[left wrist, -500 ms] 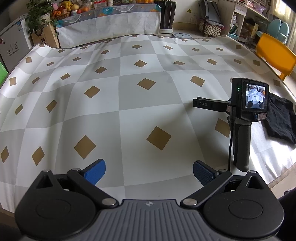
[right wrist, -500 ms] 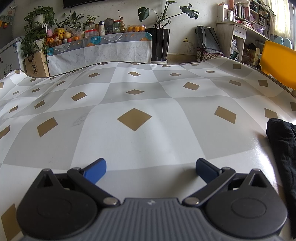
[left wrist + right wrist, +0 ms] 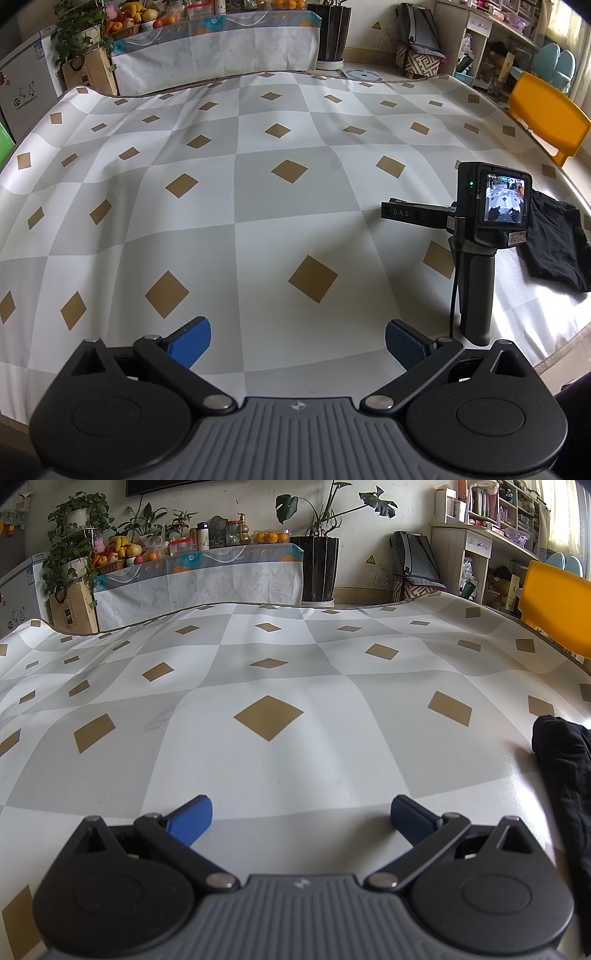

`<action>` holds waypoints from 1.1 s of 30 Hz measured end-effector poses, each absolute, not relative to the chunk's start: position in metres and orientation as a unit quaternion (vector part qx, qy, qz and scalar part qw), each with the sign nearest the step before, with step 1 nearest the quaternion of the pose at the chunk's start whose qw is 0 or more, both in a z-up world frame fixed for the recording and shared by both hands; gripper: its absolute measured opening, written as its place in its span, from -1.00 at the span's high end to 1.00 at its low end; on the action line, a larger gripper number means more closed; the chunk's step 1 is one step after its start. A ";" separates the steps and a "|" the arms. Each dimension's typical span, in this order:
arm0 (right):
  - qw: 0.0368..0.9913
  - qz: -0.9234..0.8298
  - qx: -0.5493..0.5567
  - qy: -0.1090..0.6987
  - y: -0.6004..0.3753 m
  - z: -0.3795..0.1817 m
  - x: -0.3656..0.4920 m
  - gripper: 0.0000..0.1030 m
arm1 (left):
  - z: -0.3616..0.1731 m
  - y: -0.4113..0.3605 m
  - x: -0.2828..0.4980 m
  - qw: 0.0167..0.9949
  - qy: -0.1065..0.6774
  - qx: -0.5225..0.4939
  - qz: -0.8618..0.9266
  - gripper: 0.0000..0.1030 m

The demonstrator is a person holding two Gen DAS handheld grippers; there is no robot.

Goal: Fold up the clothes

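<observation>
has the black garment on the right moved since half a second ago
No. In the right wrist view the black garment lies in the same place beside the same brown diamond on the table cover.

A checked cloth (image 3: 295, 760), grey and white with tan diamonds, covers the table. Beyond it a draped sideboard (image 3: 199, 576) against the pale wall (image 3: 240, 498) carries fruit (image 3: 125, 550), jars and potted plants. A tall black planter (image 3: 319, 568) stands beside it. Shelving (image 3: 480, 528) and a yellow chair (image 3: 557, 602) are at right. Daylight enters from right.
</observation>
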State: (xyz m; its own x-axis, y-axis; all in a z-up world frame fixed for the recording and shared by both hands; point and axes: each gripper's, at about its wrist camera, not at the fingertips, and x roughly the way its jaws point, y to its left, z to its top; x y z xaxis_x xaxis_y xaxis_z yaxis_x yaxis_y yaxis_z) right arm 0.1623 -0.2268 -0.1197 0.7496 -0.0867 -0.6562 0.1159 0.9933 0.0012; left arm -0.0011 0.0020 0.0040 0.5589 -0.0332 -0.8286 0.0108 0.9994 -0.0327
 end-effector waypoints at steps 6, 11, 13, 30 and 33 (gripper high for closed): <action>0.935 -0.054 0.021 0.350 -0.227 -0.120 0.162 -0.99 | 0.004 0.001 -0.001 0.882 0.471 -0.008 -0.005 -0.97; 0.935 -0.054 0.021 0.350 -0.227 -0.120 0.162 -0.99 | 0.003 0.004 -0.001 0.880 0.474 -0.013 -0.005 -0.97; 0.935 -0.054 0.021 0.350 -0.227 -0.120 0.162 -0.99 | 0.004 0.002 -0.001 0.880 0.474 -0.010 -0.007 -0.97; 0.935 -0.054 0.021 0.350 -0.227 -0.120 0.162 -0.99 | 0.010 0.005 -0.005 0.887 0.462 -0.006 0.001 -0.97; 0.935 -0.054 0.021 0.350 -0.227 -0.120 0.162 -0.99 | 0.010 0.005 -0.005 0.886 0.464 -0.002 0.001 -0.97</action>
